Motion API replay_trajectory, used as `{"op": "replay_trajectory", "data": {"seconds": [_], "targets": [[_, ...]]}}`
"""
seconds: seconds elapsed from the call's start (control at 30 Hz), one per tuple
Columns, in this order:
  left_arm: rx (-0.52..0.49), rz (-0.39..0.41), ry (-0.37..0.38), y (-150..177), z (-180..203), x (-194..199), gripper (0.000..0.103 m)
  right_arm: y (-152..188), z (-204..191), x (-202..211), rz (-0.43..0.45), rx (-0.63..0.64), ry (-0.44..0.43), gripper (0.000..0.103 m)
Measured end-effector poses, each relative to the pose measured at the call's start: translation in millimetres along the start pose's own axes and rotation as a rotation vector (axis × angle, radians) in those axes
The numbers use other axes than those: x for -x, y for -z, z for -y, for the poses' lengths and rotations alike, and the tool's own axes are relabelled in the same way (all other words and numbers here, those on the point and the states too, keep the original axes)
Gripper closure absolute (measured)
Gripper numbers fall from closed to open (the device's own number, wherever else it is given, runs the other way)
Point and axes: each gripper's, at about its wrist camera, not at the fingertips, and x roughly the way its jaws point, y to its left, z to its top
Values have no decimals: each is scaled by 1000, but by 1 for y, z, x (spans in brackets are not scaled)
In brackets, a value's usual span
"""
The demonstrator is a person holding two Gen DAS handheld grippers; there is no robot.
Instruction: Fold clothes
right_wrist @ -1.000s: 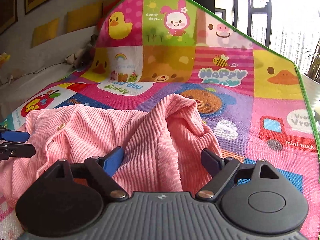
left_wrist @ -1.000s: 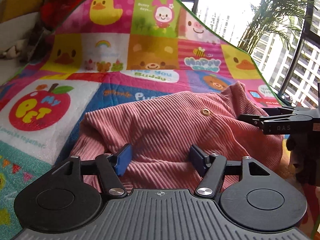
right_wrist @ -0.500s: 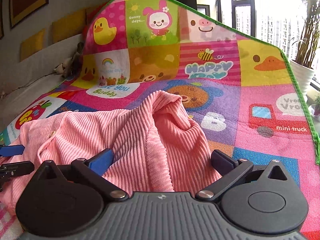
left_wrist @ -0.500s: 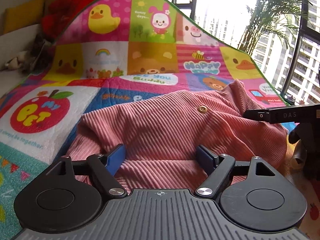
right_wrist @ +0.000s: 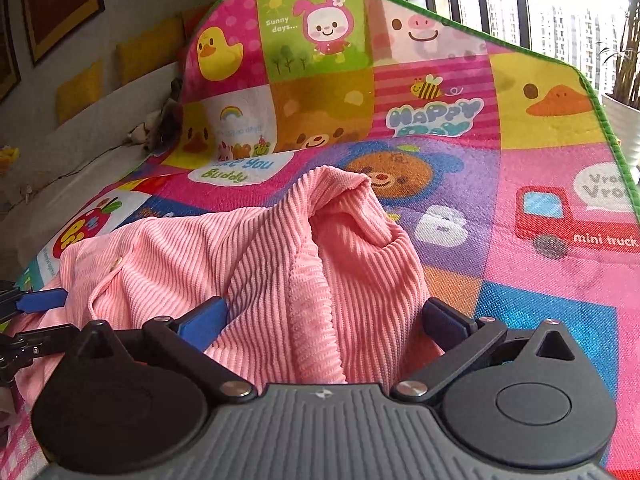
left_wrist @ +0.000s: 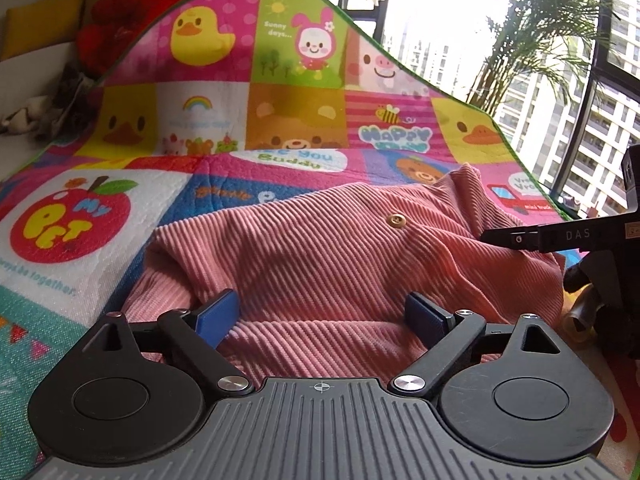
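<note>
A pink corduroy garment (left_wrist: 320, 264) with a brass button (left_wrist: 396, 221) lies bunched on a colourful cartoon play mat (left_wrist: 248, 128). My left gripper (left_wrist: 323, 316) is open, its blue pads either side of the garment's near edge. The right gripper's finger (left_wrist: 520, 236) shows at the right of this view. In the right wrist view the same garment (right_wrist: 280, 264) has a raised fold at its far end. My right gripper (right_wrist: 326, 318) is open over the garment's near part. The left gripper's blue pad (right_wrist: 42, 300) shows at the left edge.
The play mat (right_wrist: 540, 152) rises up at the back against a sofa with yellow cushions (right_wrist: 80, 88). A red plush toy (left_wrist: 120, 24) sits behind the mat. A potted palm (left_wrist: 532, 40) and windows stand at the right. A white planter (right_wrist: 624, 128) is beside the mat's right edge.
Both grippers have opened wider and drawn back a little from the garment. The garment has stayed in place on the mat.
</note>
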Motion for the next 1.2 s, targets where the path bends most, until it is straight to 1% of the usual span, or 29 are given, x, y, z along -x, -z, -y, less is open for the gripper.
{"op": "replay_trajectory", "data": {"seconds": [0.17, 0.3, 0.47, 0.67, 0.83, 1.0, 1.2], "targets": [[-2, -1, -1, -1, 0, 0, 8, 0, -6, -2, -23, 51, 4, 0], [24, 7, 23, 0, -4, 1, 7, 0, -10, -3, -24, 68, 27, 0], [52, 14, 52, 0, -9, 2, 5, 1, -10, -3, -14, 60, 36, 0], [65, 13, 66, 0, -11, 2, 4, 0, -15, -5, -28, 88, 49, 0], [83, 14, 82, -1, -13, 2, 4, 0, -14, -5, -33, 97, 36, 0], [67, 1, 80, -2, -12, -1, 1, 1, -13, -5, -28, 87, 33, 0], [111, 18, 120, 0, -21, 2, 0, 1, -16, -5, -25, 91, 44, 0]]}}
